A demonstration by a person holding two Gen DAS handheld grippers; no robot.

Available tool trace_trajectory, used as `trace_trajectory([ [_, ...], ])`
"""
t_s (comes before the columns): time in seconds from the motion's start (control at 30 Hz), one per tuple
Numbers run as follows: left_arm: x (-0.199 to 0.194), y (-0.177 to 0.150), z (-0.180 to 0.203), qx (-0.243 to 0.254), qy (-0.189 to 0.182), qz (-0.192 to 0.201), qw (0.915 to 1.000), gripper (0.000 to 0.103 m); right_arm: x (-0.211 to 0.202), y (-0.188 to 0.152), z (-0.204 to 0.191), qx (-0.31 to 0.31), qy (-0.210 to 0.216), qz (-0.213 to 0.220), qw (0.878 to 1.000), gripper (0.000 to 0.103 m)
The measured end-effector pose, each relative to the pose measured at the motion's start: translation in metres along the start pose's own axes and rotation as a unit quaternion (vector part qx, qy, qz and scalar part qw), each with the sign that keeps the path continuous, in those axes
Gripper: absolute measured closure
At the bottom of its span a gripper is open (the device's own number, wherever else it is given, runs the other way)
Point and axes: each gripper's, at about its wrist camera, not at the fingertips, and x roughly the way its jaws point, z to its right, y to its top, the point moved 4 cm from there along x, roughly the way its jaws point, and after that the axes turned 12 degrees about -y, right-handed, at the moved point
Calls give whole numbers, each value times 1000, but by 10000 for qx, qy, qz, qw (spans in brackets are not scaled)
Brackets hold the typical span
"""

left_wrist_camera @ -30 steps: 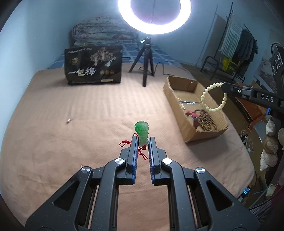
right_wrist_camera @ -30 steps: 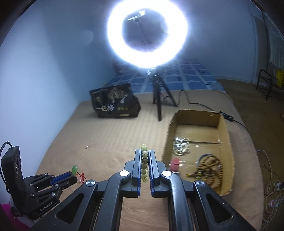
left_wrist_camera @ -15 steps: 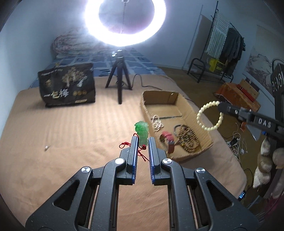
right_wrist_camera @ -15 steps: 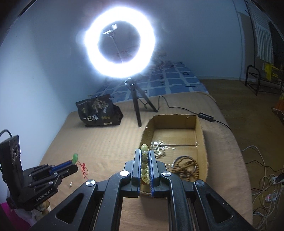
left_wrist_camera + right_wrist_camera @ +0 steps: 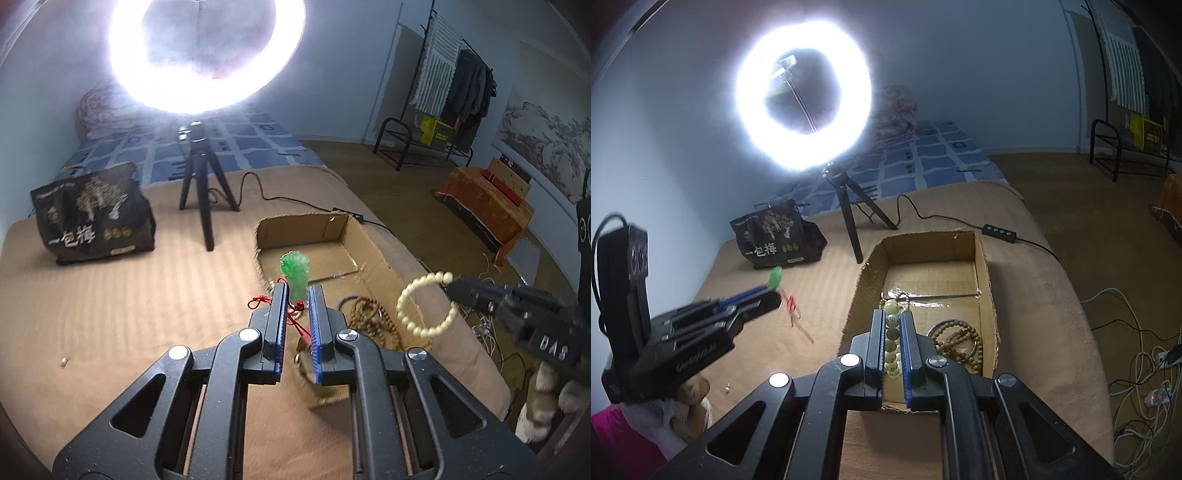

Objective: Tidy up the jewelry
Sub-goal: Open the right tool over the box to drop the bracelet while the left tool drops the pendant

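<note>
My left gripper is shut on a green jade pendant with a red cord, held in the air near the left wall of the cardboard box. My right gripper is shut on a cream bead bracelet, held above the box. The bracelet also shows in the left wrist view, hanging over the box's right wall. The box holds brown bead strings and a silvery chain. The pendant shows in the right wrist view.
A ring light on a black tripod stands on the tan bedspread behind the box, its cable running right. A black printed bag sits at the back left. A tiny object lies on the spread at left. The bed edge drops off right.
Both grippers have moved toward the cardboard box with their loads. The pendant has gone from over the bedspread to the box's left wall; the bracelet is now over the box.
</note>
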Motion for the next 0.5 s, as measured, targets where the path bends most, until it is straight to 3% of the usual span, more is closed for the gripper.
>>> trace_trajectory([
  [0.5,67,20,6,96,-36,-260,9996,93,36,4,25,173,-11,-209,9996,98],
])
